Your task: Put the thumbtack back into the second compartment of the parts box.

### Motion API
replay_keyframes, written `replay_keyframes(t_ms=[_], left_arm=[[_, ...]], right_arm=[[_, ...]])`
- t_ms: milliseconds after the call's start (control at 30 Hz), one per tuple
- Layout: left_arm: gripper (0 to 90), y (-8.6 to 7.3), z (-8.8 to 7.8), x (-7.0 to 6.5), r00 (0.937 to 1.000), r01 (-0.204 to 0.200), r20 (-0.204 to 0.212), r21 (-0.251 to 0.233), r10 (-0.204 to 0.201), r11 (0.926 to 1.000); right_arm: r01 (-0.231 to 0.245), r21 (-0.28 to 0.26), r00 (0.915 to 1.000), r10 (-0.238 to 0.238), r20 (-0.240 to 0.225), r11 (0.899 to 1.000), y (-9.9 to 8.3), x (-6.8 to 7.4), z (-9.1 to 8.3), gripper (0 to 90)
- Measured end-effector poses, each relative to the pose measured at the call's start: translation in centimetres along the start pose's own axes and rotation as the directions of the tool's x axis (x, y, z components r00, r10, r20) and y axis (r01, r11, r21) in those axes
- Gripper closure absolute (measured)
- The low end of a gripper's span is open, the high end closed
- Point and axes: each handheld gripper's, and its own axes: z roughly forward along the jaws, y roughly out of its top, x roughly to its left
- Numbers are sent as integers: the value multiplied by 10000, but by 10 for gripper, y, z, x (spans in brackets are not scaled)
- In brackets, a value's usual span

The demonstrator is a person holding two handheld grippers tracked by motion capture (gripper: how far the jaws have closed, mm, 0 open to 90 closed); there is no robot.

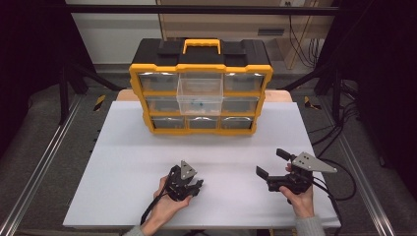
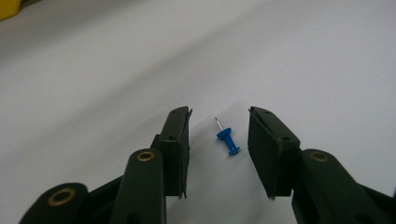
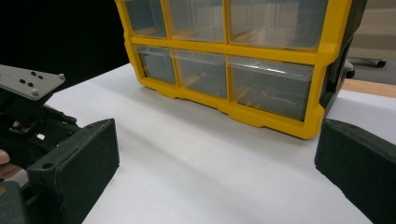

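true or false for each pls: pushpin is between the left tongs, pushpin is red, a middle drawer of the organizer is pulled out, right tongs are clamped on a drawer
1. The blue pushpin lies on the white table between the jaws of the left tongs: true; the pads do not touch it.
2. The pushpin is red: false, it is blue.
3. A middle drawer of the yellow organizer is pulled out: true.
4. The right tongs are clamped on a drawer: false, they are open and apart from the organizer.

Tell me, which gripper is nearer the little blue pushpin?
Left. The left gripper straddles the blue pushpin, jaws not touching it. The right gripper sits apart, farther right.
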Motion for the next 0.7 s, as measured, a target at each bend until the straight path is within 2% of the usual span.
replay_keyframes(t_ms=[567,700], left_arm=[[699,0,2,0,10000,7,84,168,-9,9999],[716,0,3,0,9999,1,126,209,-4,9998]], right_arm=[[41,-19,10000,-41,-13,10000,0,0,0,5],[-77,-22,10000,77,-17,10000,0,0,0,5]])
